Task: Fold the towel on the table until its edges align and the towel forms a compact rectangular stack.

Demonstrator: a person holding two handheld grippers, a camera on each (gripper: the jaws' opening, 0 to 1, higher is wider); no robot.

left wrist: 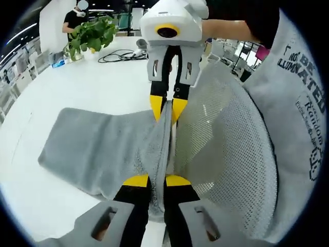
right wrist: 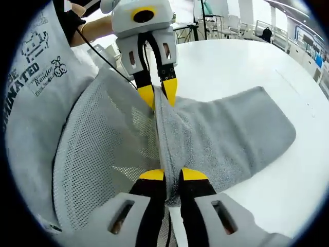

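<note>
Between the two grippers a grey towel (left wrist: 97,149) hung stretched by one edge, its far part lying spread on the white table (left wrist: 92,87) and its near edge lifted and bunched into a narrow ridge. Seen from the left gripper view, the left gripper (left wrist: 157,181) was clamped on that ridge, its yellow-tipped jaws pressed together with cloth between them, and the right gripper (left wrist: 168,108) faced it from above, likewise pinching the same edge. Just where the cloth passed into each pair of jaws the folds hid the towel's corners, so which corner each held could not be made out. A mesh chair back (left wrist: 226,154) stood close beside the table edge, and part of the towel's near side was lost against it. A person's grey printed shirt (left wrist: 300,87) filled the side of the view, its lettering cut off. Far across the table stood a leafy plant (left wrist: 92,33) and a coil of black cable (left wrist: 121,55). From the right gripper view, the right gripper (right wrist: 173,176) gripped the ridge and the left gripper (right wrist: 158,92) held it opposite, with the towel (right wrist: 231,134) trailing onto the table (right wrist: 247,67) beside the chair back (right wrist: 103,144).
</note>
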